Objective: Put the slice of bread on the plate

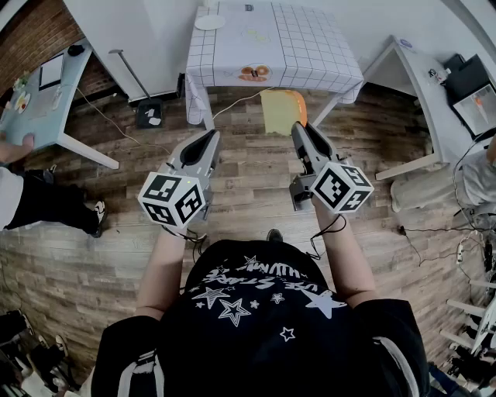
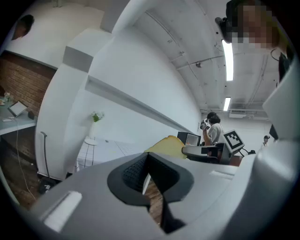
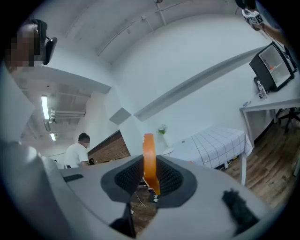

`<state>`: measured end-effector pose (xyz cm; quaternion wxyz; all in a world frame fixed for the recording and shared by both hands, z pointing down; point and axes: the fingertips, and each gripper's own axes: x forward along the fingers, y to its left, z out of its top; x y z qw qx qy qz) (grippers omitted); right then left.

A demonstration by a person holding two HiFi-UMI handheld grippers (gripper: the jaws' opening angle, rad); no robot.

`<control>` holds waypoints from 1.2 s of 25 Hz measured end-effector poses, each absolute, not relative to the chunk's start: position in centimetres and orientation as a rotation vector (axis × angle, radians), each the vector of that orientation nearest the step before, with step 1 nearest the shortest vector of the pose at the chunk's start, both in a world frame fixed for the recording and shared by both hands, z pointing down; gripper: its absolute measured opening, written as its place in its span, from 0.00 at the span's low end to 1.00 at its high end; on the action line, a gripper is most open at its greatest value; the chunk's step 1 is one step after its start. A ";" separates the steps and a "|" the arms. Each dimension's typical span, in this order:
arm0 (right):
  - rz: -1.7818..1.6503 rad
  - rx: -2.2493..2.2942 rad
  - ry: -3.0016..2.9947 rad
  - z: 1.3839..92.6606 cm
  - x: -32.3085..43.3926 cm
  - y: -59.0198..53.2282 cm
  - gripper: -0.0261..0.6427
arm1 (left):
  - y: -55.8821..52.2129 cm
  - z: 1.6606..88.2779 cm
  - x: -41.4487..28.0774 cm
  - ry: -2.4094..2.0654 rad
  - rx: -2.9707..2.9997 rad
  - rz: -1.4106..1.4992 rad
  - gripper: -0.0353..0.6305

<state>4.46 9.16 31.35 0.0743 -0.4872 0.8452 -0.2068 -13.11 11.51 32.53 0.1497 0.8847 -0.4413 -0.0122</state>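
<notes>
In the head view my right gripper (image 1: 297, 126) is shut on a slice of bread (image 1: 283, 111), pale yellow with an orange crust, held in the air over the wooden floor short of the table. The right gripper view shows the slice edge-on (image 3: 149, 161), pressed between the pads of the right gripper (image 3: 149, 176). A small white plate (image 1: 210, 22) lies at the far left of the checked tablecloth (image 1: 310, 46); the plate (image 3: 167, 150) sits well ahead of the bread. My left gripper (image 1: 211, 137) hangs level beside it, jaws together with nothing between them (image 2: 149, 180). The bread (image 2: 166, 146) shows to its right.
An orange-patterned item (image 1: 253, 73) lies at the table's near edge. A vase with a plant (image 2: 96, 117) stands by the plate (image 2: 91, 141). A desk with clutter (image 1: 39, 101) and a person's hand (image 1: 15, 147) are at left, a white desk (image 1: 430, 85) at right. Cables trail on the floor.
</notes>
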 end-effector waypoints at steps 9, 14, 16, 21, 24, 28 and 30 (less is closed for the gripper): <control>-0.616 -1.375 2.639 32.2 12.9 7.7 0.17 | 10.1 32.5 -5.1 -1.433 2.476 -0.038 0.07; -0.621 -1.321 2.677 32.8 15.9 7.3 0.17 | 10.0 32.9 -0.9 -1.484 2.481 0.003 0.07; -0.610 -1.301 2.694 33.0 16.8 7.1 0.17 | 9.8 32.8 0.2 -1.512 2.477 0.018 0.07; -0.597 -1.287 2.707 33.6 18.5 6.9 0.17 | 10.4 33.3 2.2 -1.533 2.465 0.053 0.07; -0.611 -1.290 2.686 33.9 19.6 7.0 0.17 | 10.7 34.2 2.6 -1.541 2.440 0.068 0.07; -0.652 -1.316 2.678 35.2 20.9 7.1 0.17 | 10.4 34.5 3.4 -1.545 2.437 0.099 0.07; -0.661 -1.331 2.670 35.5 21.4 6.9 0.17 | 10.1 34.0 3.9 -1.552 2.469 0.130 0.07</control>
